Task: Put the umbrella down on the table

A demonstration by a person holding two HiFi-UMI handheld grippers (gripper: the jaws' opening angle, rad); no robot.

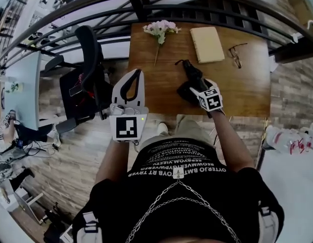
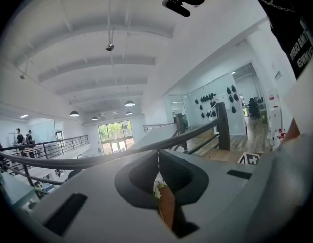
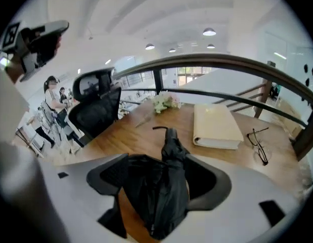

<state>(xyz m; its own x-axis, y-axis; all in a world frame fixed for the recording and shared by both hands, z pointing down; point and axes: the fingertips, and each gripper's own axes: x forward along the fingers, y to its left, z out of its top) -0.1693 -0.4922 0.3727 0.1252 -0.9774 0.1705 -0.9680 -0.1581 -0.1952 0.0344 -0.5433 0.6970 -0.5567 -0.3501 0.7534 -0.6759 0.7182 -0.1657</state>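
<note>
A folded black umbrella [image 1: 190,77] [image 3: 169,186] lies on the wooden table [image 1: 247,90], its strap end pointing toward the far edge. My right gripper [image 1: 192,89] [image 3: 157,158] is over the umbrella's near end with its jaws spread wide. The black fabric sits loosely between them, and there is a gap at the right pad. My left gripper [image 1: 137,72] [image 2: 158,153] hangs off the table's left front corner, jaws meeting at the tips with nothing in them.
On the far part of the table lie pink flowers [image 1: 160,29], a cream book [image 1: 207,43] and glasses [image 1: 235,54]. A black office chair [image 1: 85,80] stands left of the table. A dark railing [image 1: 146,9] runs behind it.
</note>
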